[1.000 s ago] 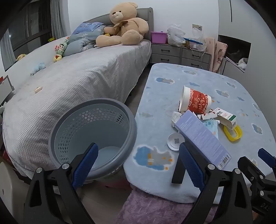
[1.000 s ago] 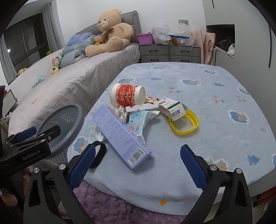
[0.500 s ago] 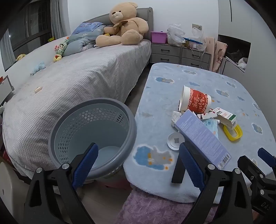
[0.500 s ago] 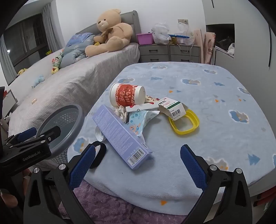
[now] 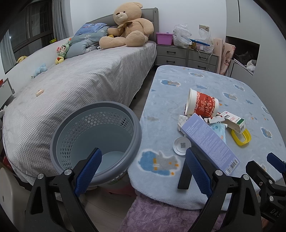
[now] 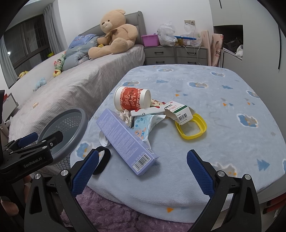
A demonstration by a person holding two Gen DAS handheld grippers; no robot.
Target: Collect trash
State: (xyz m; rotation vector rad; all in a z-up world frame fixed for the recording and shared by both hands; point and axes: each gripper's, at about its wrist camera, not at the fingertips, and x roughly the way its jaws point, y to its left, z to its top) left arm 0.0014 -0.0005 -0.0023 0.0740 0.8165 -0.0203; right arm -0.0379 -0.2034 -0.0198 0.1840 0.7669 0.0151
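Right wrist — purple box between spread fingers

— What's the room like from where you stand?
— A bedroom, white walls, lit from indoors. The window on the left is dark behind grey curtains.
— Furniture?
— A bed with a grey checked cover and a grey headboard, a big teddy bear slumped against it. Beside the bed stands a grey chest of drawers. Nearer, a table under a pale blue fleece cover printed with small trees.
— And the floor?
— Light wood between bed and table, a purple shaggy rug at the near edge.
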